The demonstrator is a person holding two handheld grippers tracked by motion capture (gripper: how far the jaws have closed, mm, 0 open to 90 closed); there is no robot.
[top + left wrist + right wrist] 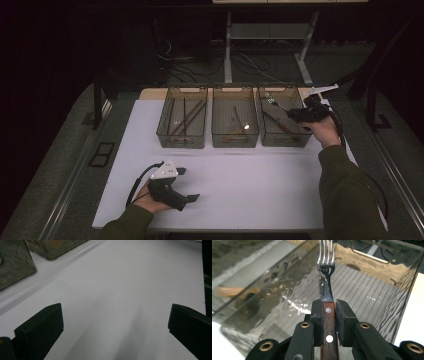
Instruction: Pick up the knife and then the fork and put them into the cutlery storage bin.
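Nearest to where I stand, at the left, the left gripper (186, 184) rests low on the white table (240, 190) in the person's left hand; its own view shows the two black jaws standing wide apart with bare tabletop between them, so it is released and holding nothing; it lies well apart from the work.

Moving rightward along the far side of the table, three smoky transparent bins stand in a row, just beside one another: the left bin (182, 137) holds what look like a few long dark sticks; the middle bin (235, 139) has something slim with a bright glint on it, too small to name; the right bin (299, 140) already holds a dark-handled utensil lying on its floor.

At the far right, the right gripper (328, 315) is clenched on the fork (326, 267), its pads pressed against either side of the wooden, riveted handle; the fork's long axis runs straight out along the jaws, tines leading, metal neck just clear of the pads. From above, the fork (270, 99) juts out from the gripper over the right bin's near-right corner, tines reaching across the opening towards its far wall.

So the right hand (320, 131) is plainly the one doing the job; I'd judge the fork wants lowering along the bin's length, tines first, before the jaws let go.
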